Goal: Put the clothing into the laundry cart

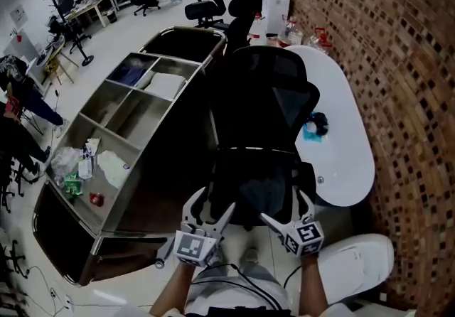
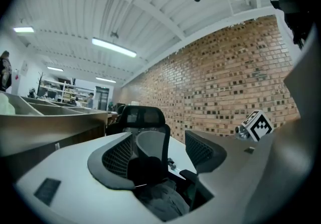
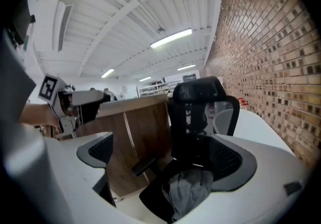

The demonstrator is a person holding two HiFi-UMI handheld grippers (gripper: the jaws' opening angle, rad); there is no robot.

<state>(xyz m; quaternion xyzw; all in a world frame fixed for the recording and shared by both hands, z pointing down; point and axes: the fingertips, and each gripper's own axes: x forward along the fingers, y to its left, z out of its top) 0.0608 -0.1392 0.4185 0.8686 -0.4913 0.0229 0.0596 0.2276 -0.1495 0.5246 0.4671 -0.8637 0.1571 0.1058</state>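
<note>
Clothing (image 3: pixel 189 192), a crumpled grey garment, lay on the seat of the black chair (image 1: pixel 263 116), at 12 o'clock from both grippers. Left gripper (image 1: pixel 212 207) and right gripper (image 1: pixel 284 210) both had fingers apart, gripping nothing. It looked light, limp and unlikely to slip; best pinched at a raised top fold. The cart (image 1: pixel 163 159) stood at 9 o'clock of the chair.

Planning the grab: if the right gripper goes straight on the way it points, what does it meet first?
Most likely the grey garment on the black chair, between the open jaws of the right gripper; depth is unclear, so the seat edge may come first.
</note>
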